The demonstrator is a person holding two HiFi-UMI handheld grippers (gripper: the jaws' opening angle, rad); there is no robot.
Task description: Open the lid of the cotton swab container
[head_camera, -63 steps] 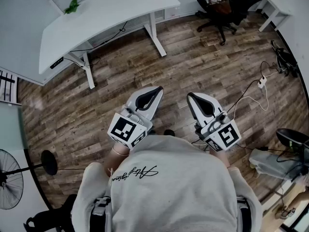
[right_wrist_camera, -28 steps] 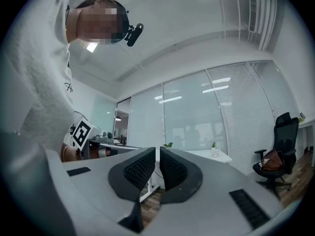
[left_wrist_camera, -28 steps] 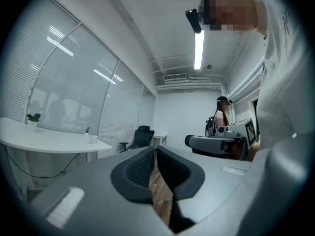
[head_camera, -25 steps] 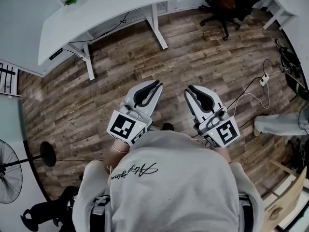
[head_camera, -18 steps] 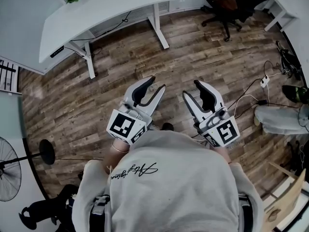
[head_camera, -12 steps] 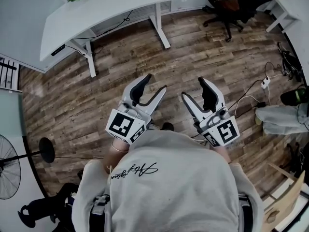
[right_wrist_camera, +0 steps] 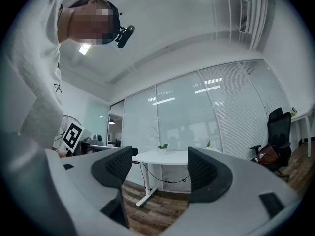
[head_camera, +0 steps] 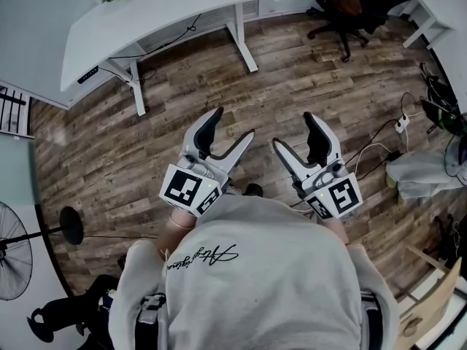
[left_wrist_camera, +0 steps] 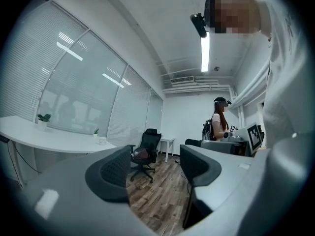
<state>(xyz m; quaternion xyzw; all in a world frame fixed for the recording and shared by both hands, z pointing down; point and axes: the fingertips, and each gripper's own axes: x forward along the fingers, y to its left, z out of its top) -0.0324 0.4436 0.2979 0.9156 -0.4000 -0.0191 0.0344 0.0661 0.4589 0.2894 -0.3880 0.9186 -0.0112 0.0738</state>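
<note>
An office: a long white surface (head_camera: 168, 13) on metal legs at eleven o'clock, a black swivel chair (head_camera: 337, 13) at one o'clock, wood-plank floor (head_camera: 109, 159) (cables (head_camera: 376, 148) trailing across it), glass walls (right_wrist_camera: 211, 117) with blinds.

Surface (head_camera: 168, 13) runs off the top edge; small object on it (left_wrist_camera: 102, 141) too small to identify. Fan (head_camera: 16, 257) cropped by left edge, office chair (head_camera: 343, 6) by top edge.

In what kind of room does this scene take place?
Most likely an office: a long white desk, a black swivel chair and glass walls with blinds stand around a wood-plank floor.
</note>
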